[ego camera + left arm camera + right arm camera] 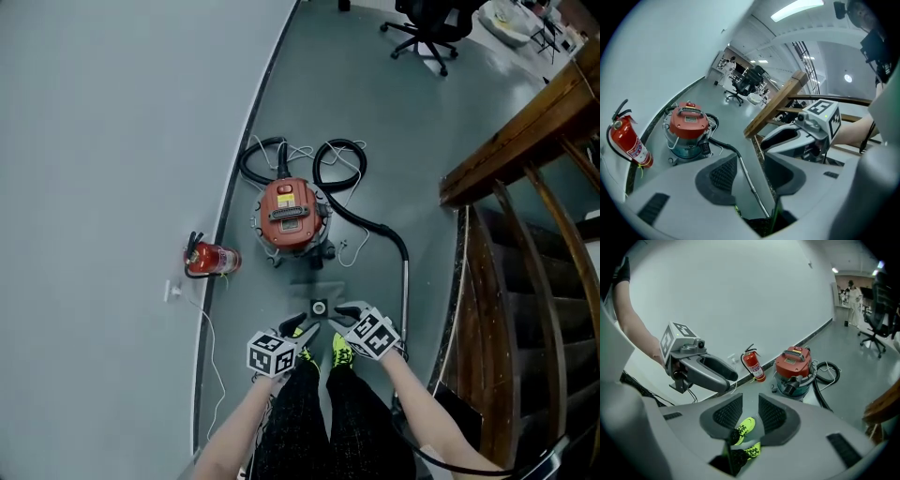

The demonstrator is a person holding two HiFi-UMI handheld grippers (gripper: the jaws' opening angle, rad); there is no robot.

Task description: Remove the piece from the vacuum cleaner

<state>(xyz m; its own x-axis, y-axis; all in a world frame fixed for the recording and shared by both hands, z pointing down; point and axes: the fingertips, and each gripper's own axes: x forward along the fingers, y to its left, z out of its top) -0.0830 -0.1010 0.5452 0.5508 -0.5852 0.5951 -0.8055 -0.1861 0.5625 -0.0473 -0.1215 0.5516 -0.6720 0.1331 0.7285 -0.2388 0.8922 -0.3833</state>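
Vacuum cleaner (pixel 289 216) stands untouched; left claw (pixel 751 172) frames its wand (pixel 757 194), right claw (pixel 749 415) only yellow shoes (pixel 745 427) (both claws parted, empty).

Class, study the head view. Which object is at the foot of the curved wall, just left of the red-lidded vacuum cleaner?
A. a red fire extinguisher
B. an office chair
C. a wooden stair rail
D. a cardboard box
A: the red fire extinguisher is at the base of the wall, just left of the vacuum cleaner.
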